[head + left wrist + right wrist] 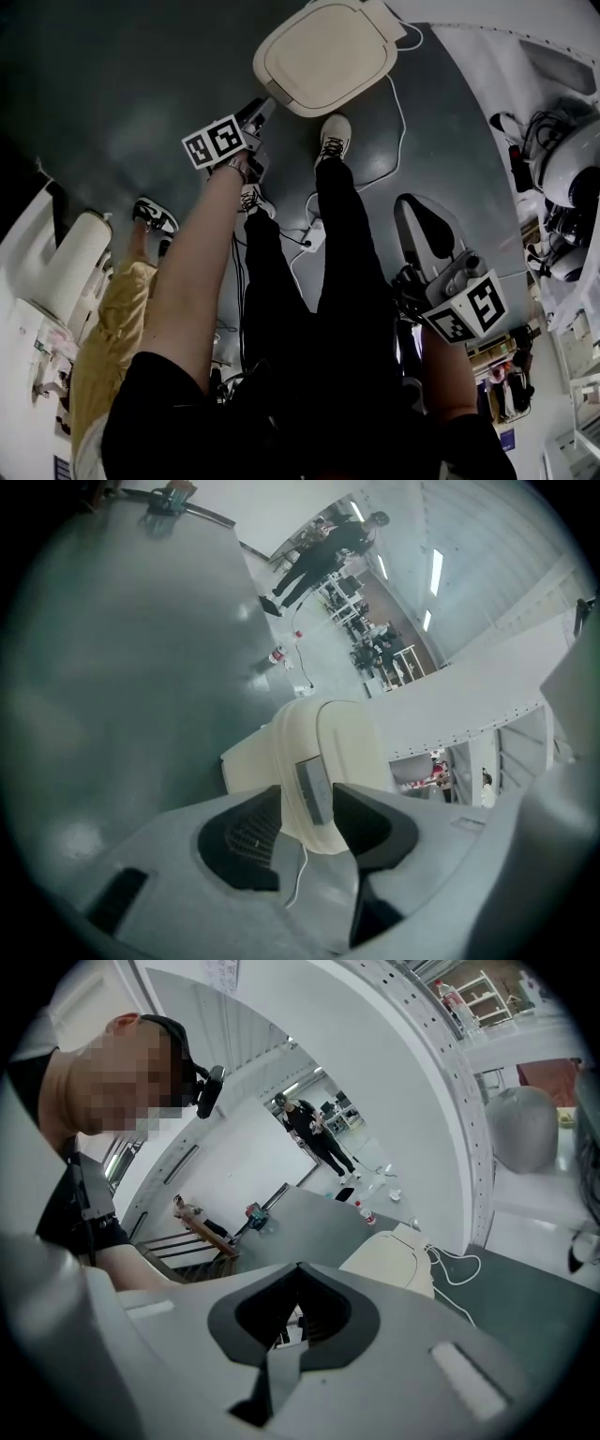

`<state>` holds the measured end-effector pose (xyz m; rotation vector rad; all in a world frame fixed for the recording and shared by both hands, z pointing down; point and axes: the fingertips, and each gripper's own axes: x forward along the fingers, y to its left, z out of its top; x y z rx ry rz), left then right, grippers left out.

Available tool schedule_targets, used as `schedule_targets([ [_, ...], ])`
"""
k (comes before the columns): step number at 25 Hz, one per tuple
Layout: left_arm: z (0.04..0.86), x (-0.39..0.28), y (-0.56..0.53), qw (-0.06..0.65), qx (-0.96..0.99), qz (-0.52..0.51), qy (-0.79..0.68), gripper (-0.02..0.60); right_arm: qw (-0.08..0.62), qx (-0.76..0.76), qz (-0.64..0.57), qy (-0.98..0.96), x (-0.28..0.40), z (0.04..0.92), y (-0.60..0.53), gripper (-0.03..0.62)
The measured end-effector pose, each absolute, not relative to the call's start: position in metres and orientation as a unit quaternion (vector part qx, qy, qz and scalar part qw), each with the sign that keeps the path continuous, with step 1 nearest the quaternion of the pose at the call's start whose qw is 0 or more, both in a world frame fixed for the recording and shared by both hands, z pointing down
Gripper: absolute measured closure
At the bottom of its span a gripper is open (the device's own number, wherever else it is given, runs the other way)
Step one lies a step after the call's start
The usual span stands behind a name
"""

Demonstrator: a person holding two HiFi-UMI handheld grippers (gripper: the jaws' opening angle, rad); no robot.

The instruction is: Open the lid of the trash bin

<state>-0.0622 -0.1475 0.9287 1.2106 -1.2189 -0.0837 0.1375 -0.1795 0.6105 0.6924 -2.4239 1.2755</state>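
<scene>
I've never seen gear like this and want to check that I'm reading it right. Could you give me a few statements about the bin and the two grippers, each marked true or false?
1. The lid of the cream trash bin is shut. True.
2. The left gripper has its jaws apart, with the bin's front rim showing between them. True.
3. The right gripper is clamped on the lid. False: it hangs well away from the bin, jaws together on nothing.
4. The bin stands on a table. False: it stands on the dark floor, near the person's shoe.
5. A white cable lies on the floor beside the bin. True.
</scene>
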Motion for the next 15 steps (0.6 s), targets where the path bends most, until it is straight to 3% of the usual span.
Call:
schedule_targets([
  [15,0.951,-0.066,-0.148,0.656,0.528,-0.010,-0.539,0.388,0.162,0.245,0.466,-0.835,0.142,0.632,-0.177,0.586],
])
